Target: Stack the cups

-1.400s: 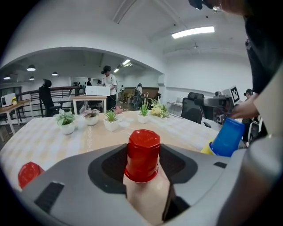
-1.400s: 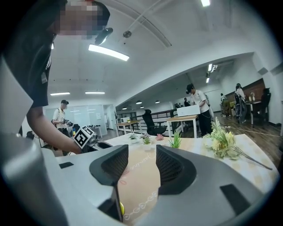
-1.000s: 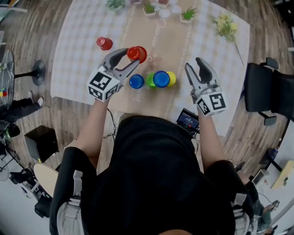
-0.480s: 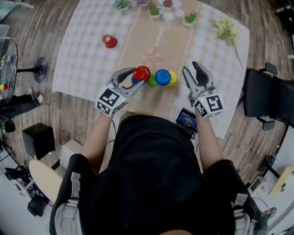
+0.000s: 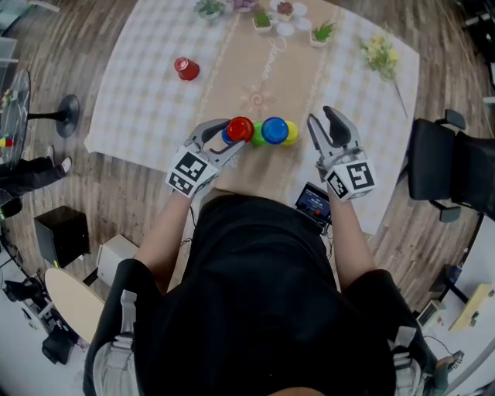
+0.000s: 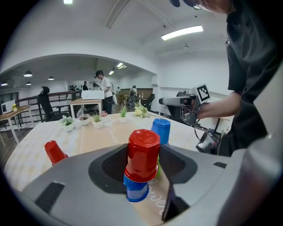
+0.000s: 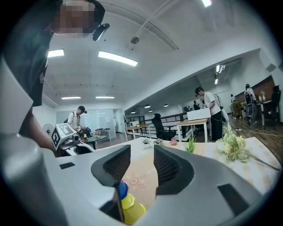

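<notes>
My left gripper point(image 5: 236, 133) is shut on a red cup point(image 5: 240, 128), held upside down on top of an upside-down blue cup point(image 5: 227, 136). In the left gripper view the red cup point(image 6: 142, 153) sits between both pads, with the blue cup's rim point(image 6: 136, 190) showing beneath it. To its right stand a green cup point(image 5: 255, 137) and a blue cup point(image 5: 274, 130) capping a yellow cup point(image 5: 290, 133). A second red cup point(image 5: 186, 69) stands alone at the far left. My right gripper point(image 5: 323, 117) hovers right of the row, its jaws closing with nothing between them; the yellow cup point(image 7: 131, 210) shows low in its view.
The checked tablecloth point(image 5: 147, 100) carries a tan runner point(image 5: 263, 77). Small potted plants point(image 5: 263, 17) line the far edge and a flower sprig point(image 5: 380, 45) lies at the far right. A dark device point(image 5: 315, 203) rests at the near edge. A black chair point(image 5: 448, 166) stands to the right.
My left gripper has carried the red cup toward me and down onto the near blue cup. The right gripper has stayed beside the row, its jaws slightly narrower.
</notes>
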